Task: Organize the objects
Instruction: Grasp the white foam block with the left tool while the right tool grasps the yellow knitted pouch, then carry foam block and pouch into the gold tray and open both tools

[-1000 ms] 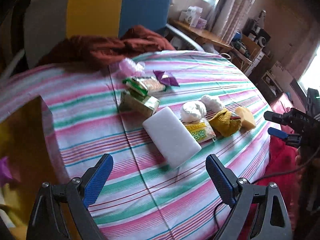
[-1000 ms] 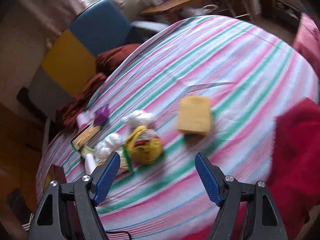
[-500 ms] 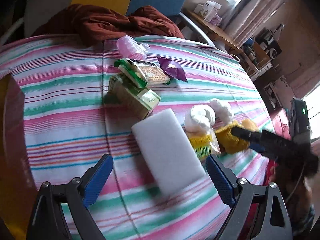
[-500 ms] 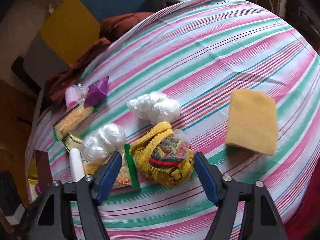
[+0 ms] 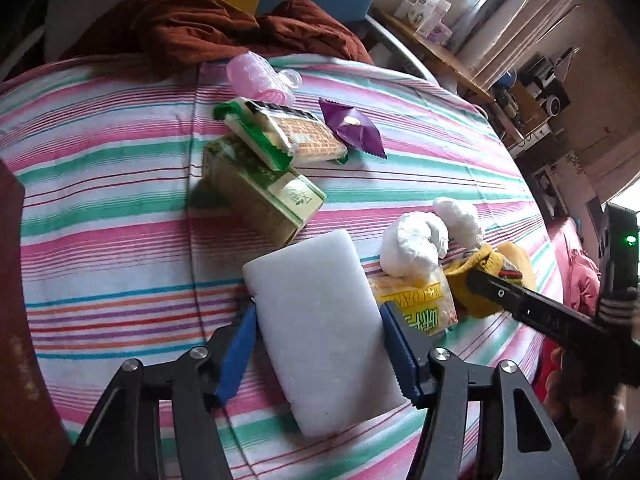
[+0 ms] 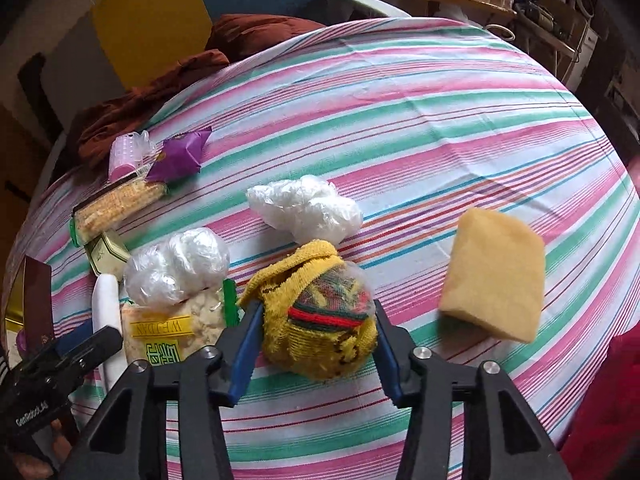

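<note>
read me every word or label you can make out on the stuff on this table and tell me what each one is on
"WEIDAN": yellow band of the snack bag, seen upside down; the large green characters below it are unreadable.
"GenRobot.AI": side of the left claw; its fingers straddle the white foam block.
Green box: emblem only, print too small.
Cracker pack: unreadable.

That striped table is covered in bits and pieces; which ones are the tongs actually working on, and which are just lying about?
Being worked on:
- white foam block, between the left tongs
- yellow knitted bundle, between the right tongs

Lying about for now:
- tan sponge
- two white plastic wads
- snack bag
- green box
- cracker pack
- purple wrapper
- pink roll
</note>
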{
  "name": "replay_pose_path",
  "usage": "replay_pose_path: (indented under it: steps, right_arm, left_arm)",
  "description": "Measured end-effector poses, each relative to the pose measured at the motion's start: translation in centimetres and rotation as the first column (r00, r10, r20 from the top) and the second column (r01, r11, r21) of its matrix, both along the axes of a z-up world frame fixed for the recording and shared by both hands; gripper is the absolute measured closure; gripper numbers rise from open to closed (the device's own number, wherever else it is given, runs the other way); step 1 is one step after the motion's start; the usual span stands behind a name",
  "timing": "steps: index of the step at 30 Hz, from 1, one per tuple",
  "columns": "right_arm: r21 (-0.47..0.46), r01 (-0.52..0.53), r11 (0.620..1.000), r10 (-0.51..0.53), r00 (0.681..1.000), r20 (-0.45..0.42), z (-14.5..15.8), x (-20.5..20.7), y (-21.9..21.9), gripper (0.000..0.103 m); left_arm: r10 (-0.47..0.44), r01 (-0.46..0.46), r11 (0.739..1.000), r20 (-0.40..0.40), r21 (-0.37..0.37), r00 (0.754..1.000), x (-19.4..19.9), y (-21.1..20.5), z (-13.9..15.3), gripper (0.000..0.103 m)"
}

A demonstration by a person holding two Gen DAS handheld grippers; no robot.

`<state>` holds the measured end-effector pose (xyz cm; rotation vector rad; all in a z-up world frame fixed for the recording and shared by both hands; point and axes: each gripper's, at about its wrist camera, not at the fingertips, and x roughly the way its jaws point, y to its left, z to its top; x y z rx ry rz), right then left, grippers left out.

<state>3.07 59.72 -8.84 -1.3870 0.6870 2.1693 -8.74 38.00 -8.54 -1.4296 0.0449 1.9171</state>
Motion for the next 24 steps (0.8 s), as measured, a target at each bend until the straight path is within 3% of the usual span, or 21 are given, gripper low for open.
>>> replay_pose_path:
  steps: [8, 13, 24]
  right_arm:
    - [0.003, 0.005, 1.0, -0.005, 0.995, -0.103, 1.8, 1.0, -0.3, 0.054]
    - [0.02, -0.049, 0.999, 0.052, 0.983, -0.178, 3.2, 1.1, -1.6, 0.054]
    - [0.044, -0.137, 0.99, 0.144, 0.957, -0.253, 5.8, 0.8, -4.8, 0.054]
  left_arm:
    - [-0.011, 0.011, 1.0, -0.079, 0.01, 0.997, 1.9, -3.2, 2.0, 0.042]
    - [-0.015, 0.02, 0.999, -0.14, 0.03, 0.99, 3.2, -5.0, 4.0, 0.042]
    - [0.031, -0.009, 0.997, -0.28, 0.08, 0.959, 4.7, -11.1, 8.7, 0.041]
